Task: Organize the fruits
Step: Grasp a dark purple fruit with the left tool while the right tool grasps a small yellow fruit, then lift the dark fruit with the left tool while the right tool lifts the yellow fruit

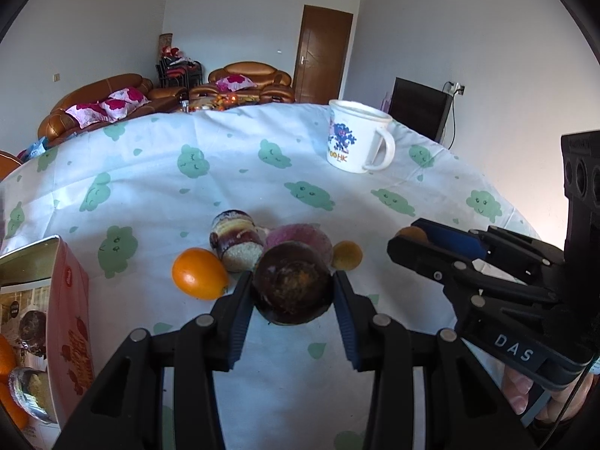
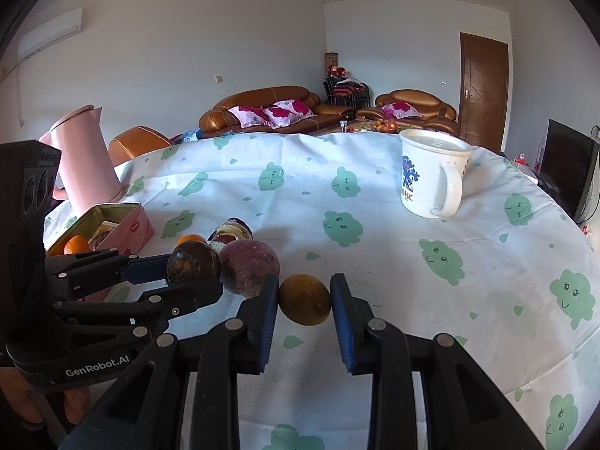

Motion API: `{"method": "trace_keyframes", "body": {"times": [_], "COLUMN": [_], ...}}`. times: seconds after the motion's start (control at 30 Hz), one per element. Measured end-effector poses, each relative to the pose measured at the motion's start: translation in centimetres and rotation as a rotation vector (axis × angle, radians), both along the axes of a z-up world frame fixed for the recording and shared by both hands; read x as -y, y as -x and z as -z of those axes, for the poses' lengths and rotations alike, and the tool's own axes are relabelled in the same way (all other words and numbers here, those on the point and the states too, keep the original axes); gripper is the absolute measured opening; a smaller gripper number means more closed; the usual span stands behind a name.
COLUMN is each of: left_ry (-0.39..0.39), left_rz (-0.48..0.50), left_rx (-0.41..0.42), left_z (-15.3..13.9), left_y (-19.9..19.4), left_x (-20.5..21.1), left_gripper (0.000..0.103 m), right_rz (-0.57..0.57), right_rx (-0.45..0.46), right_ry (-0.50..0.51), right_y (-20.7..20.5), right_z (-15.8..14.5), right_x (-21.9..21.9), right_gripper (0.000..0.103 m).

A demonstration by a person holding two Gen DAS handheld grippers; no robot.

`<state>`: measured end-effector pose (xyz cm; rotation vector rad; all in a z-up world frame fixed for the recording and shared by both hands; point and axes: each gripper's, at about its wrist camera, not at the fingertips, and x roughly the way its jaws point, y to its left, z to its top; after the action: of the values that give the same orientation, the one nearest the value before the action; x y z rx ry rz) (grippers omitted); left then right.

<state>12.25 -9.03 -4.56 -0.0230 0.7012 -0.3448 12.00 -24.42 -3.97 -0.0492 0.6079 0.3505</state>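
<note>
Two fruits being gripped beside the pink tin

Right of the pink tin (image 2: pixel 123 221) on the tabletop (image 1: pixel 262 187), the left hand-held gripper (image 1: pixel 292 292) is clamping a dark passion fruit (image 1: pixel 291 287); further right, the right hand-held gripper (image 2: pixel 304 294) is squeezing a small brownish fruit (image 2: pixel 304 299).

— How many fruits lie loose on the cloth?

— Four round ones: one dark brown-purple fruit (image 1: pixel 291 288), one paler reddish-purple fruit (image 2: pixel 249 268), one dull yellow-brown fruit (image 2: pixel 305 299), and one bright orange fruit (image 1: pixel 198 278).

— Anything else in that cluster?

— One wrapped cake roll (image 1: pixel 236 240), cut end showing.

— Containers?

— One pink tin (image 2: pixel 127 225), lid off. Inside it at least one orange (image 2: pixel 75 244) shows in the right wrist view; the left wrist view shows orange peel at the edge and one foil-wrapped piece (image 1: pixel 28 393), but the exact count inside I cannot tell.

— Cups and jugs?

— One white mug (image 2: pixel 431 176) and one pink kettle (image 2: pixel 86 157).

— Grippers?

— Two: one left gripper (image 1: pixel 292 300), one right gripper (image 2: pixel 304 302).
</note>
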Motion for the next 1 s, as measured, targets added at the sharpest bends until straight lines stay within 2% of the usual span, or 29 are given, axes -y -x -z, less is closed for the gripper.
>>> {"method": "trace_keyframes", "body": {"times": [0.57, 1.0], "left_ry": [-0.013, -0.011], "left_rz": [-0.032, -0.049], "left_rx": [0.108, 0.151], "left_z": [-1.1, -1.5], "left_y": [1.7, 2.5], "left_x": [-0.2, -0.5], "left_gripper": [0.043, 0.043], "right_rz": [-0.03, -0.046], "right_rx": [0.062, 0.114], "right_ry": [-0.014, -0.018], "right_y": [1.1, 2.1], "right_z": [-0.6, -1.1], "right_x": [-0.1, -0.1], "right_gripper": [0.03, 0.03]}}
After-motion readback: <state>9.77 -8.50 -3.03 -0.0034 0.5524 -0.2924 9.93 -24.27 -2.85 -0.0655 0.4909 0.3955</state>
